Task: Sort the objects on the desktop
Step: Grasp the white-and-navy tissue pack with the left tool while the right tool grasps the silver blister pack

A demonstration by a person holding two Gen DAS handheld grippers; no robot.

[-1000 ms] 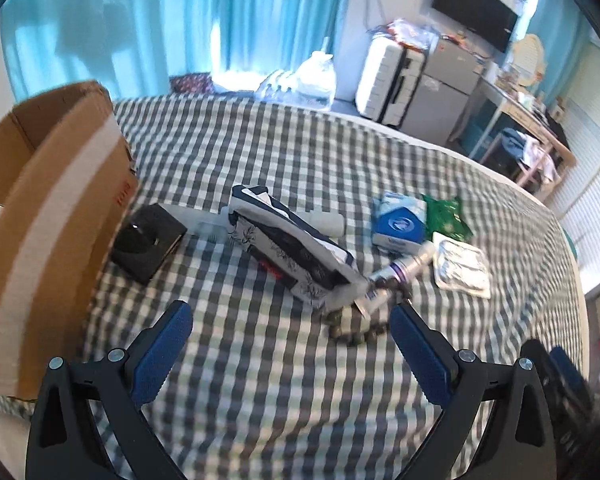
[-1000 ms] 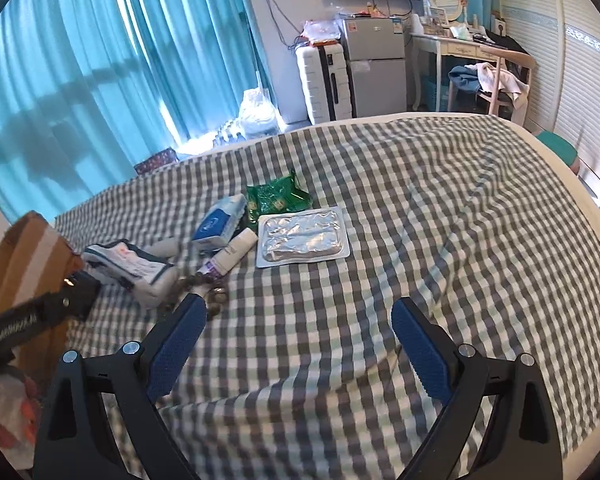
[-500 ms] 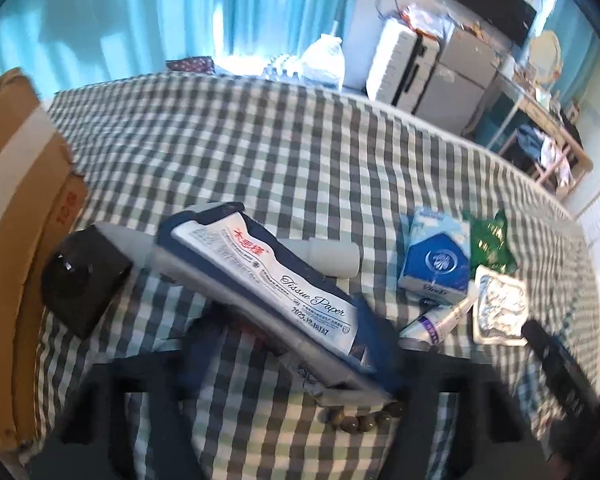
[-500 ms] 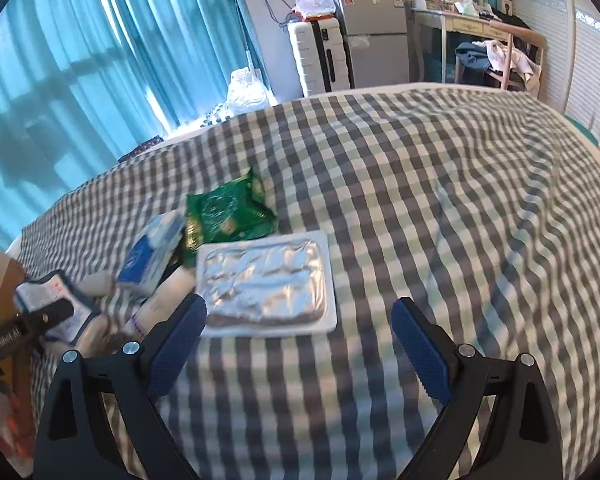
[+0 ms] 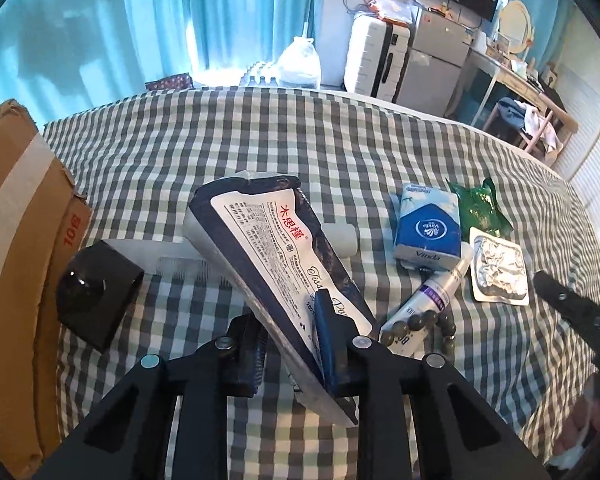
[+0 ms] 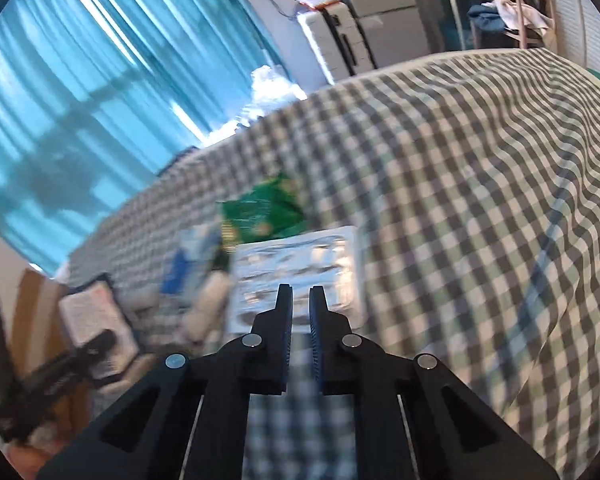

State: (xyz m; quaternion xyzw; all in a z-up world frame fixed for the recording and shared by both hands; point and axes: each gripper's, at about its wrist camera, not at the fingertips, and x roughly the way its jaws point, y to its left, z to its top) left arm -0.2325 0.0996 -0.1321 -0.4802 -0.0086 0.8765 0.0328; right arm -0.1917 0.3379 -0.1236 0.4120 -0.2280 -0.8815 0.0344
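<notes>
Your left gripper [image 5: 296,344] is closing on the near end of the navy tissue paper pack [image 5: 276,248]; the pack sits between the pads, tilted up off the checked bedcover [image 5: 340,136], and the blue pad looks already pressed against its face. So the step in hand is the pick of that pack, which lies near the left edge of the bed beside the cardboard box [image 5: 16,240]. I judge the next move to be a lift and a short carry left into that box; the soft pack may sag or slip, so let the grip settle before raising it.

Your right gripper [image 6: 300,320] has its fingers pressed nearly together. Its tips overlap the near edge of the foil blister pack [image 6: 300,264], but the view is blurred and I cannot tell whether the pack's edge is pinched.

Count on the bedcover, from the left wrist view:
- one tissue paper pack
- one black box with a round lens [image 5: 96,292] at the left edge
- one small Vinda tissue packet [image 5: 428,228]
- one green sachet [image 5: 480,208]
- one blister pack
- one white tube [image 5: 432,300]
- one string of dark beads [image 5: 416,324]
- one pale cylinder [image 5: 340,238] behind the big pack
</notes>
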